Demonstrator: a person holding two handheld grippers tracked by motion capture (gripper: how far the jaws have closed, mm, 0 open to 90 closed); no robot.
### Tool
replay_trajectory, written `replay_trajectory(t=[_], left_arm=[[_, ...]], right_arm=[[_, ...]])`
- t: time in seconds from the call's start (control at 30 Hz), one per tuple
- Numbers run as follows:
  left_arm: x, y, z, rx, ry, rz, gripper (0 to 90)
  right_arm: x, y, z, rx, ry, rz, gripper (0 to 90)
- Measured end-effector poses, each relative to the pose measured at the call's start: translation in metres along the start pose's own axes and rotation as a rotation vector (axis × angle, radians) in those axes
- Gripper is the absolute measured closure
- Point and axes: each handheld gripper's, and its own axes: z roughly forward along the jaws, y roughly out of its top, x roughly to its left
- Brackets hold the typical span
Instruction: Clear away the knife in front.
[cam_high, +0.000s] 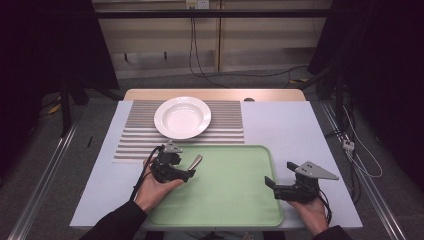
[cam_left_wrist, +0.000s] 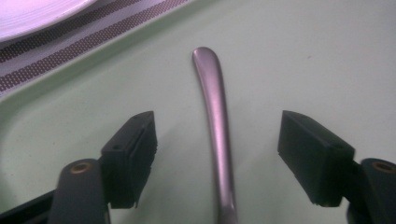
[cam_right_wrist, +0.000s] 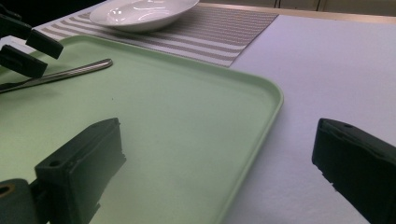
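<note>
A metal utensil's handle (cam_left_wrist: 217, 121) lies on the pale green tray (cam_high: 230, 195), pointing toward the tray's far left corner; its other end is hidden. My left gripper (cam_high: 186, 173) is open, its two jaws standing either side of the handle (cam_high: 195, 161) without touching it. In the right gripper view the same handle (cam_right_wrist: 70, 72) runs out from the left gripper (cam_right_wrist: 28, 46). My right gripper (cam_high: 270, 184) is open and holds nothing, with one jaw over the tray's right rim (cam_right_wrist: 261, 116) and the other over the tablecloth.
A white deep plate (cam_high: 182, 117) sits on a striped placemat (cam_high: 225, 125) just beyond the tray. A pale tablecloth (cam_high: 285, 125) covers the table. Dark stands and cables flank the table on both sides.
</note>
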Motion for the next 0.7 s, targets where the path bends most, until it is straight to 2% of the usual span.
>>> replay_trajectory(t=[0.03, 0.13, 0.17, 0.23, 0.27, 0.3, 0.33, 0.37, 0.4, 0.43, 0.5, 0.53, 0.6, 0.7], left_arm=[[-0.001, 0.001, 0.001, 0.008, -0.002, 0.008, 22.2], [-0.002, 0.004, -0.001, 0.002, -0.081, 0.004, 21.3], [-0.003, 0.005, -0.001, -0.017, -0.124, 0.024, 24.4], [-0.008, 0.006, -0.003, -0.035, -0.133, 0.065, 23.9], [-0.011, 0.006, -0.004, -0.038, -0.133, 0.083, 27.2], [-0.012, 0.006, -0.004, -0.038, -0.140, 0.083, 32.0], [-0.014, 0.005, -0.003, -0.032, -0.159, 0.089, 39.4], [-0.016, 0.005, -0.003, -0.026, -0.148, 0.095, 48.6], [-0.018, 0.005, -0.002, -0.008, -0.117, 0.102, 53.3], [-0.018, 0.005, -0.001, -0.008, -0.116, 0.106, 59.4], [-0.018, 0.004, 0.000, -0.012, -0.154, 0.097, 77.4], [-0.018, 0.005, 0.000, 0.005, -0.149, 0.096, 79.0], [-0.018, 0.005, 0.003, 0.018, -0.169, 0.102, 90.0], [-0.019, 0.004, 0.008, 0.051, -0.149, 0.118, 90.0]], right_arm=[[0.000, 0.000, 0.000, -0.001, 0.000, 0.003, 1.8], [0.000, 0.000, 0.001, 0.000, 0.002, -0.002, 1.8], [0.000, 0.000, 0.001, 0.000, 0.003, -0.002, 1.8], [0.001, 0.000, 0.000, 0.001, 0.001, -0.006, 1.9], [0.001, 0.000, 0.000, 0.000, 0.000, -0.004, 1.9], [0.001, 0.001, 0.000, -0.001, 0.000, -0.002, 1.8], [0.001, 0.001, 0.000, -0.001, -0.001, -0.001, 1.8], [0.001, 0.001, 0.000, 0.001, -0.002, -0.002, 1.9], [0.002, 0.001, 0.000, 0.001, -0.002, -0.005, 1.8], [0.002, 0.001, 0.000, 0.000, -0.001, -0.008, 1.9], [0.002, 0.001, 0.000, 0.002, 0.000, -0.009, 1.8], [0.002, 0.001, 0.000, 0.001, -0.001, -0.008, 1.8], [0.002, 0.001, 0.000, 0.001, -0.003, -0.006, 1.8], [0.002, 0.001, 0.000, 0.001, -0.004, -0.005, 1.9]])
